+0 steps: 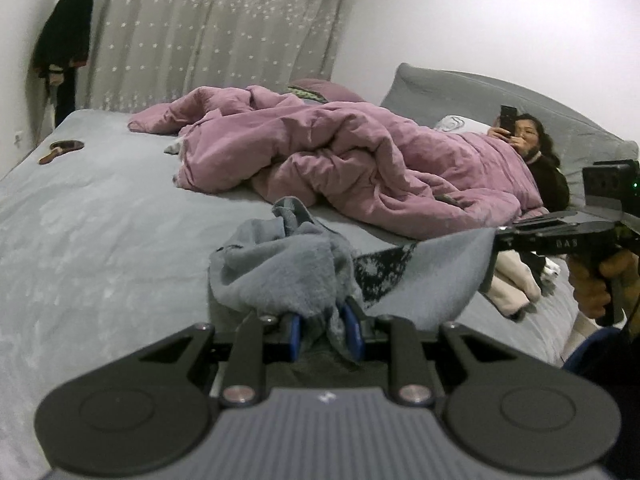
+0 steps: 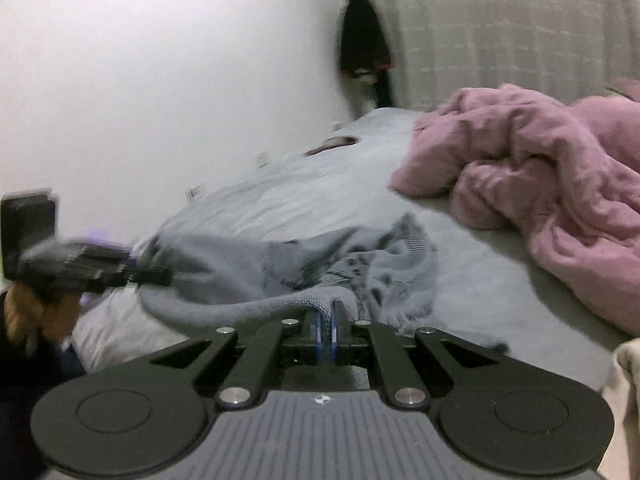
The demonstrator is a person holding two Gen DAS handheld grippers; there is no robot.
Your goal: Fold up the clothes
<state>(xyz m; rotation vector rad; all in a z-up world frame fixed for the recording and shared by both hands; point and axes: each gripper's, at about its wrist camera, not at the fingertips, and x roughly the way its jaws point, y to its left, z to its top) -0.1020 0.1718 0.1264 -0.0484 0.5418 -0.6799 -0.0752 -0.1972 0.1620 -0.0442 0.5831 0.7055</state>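
A grey knit garment with a dark patterned patch (image 1: pixel 280 272) lies bunched on the grey bed. My left gripper (image 1: pixel 324 332) is shut on a thick fold of it, blue pads pressed into the cloth. In the right wrist view the same garment (image 2: pixel 340 256) stretches between both grippers. My right gripper (image 2: pixel 326 328) is shut on its ribbed edge, pads nearly together. The right gripper also shows in the left wrist view (image 1: pixel 496 238), clamped on the garment's far corner. The left gripper shows blurred at the left of the right wrist view (image 2: pixel 160 276).
A pink duvet (image 1: pixel 360 160) covers a person lying with a phone (image 1: pixel 508 118) at the right of the grey bed (image 1: pixel 100 240). A cream garment (image 1: pixel 516 284) lies near the right gripper. A hand mirror (image 1: pixel 60 150) lies far left. Dark clothing (image 1: pixel 64 36) hangs by the curtain.
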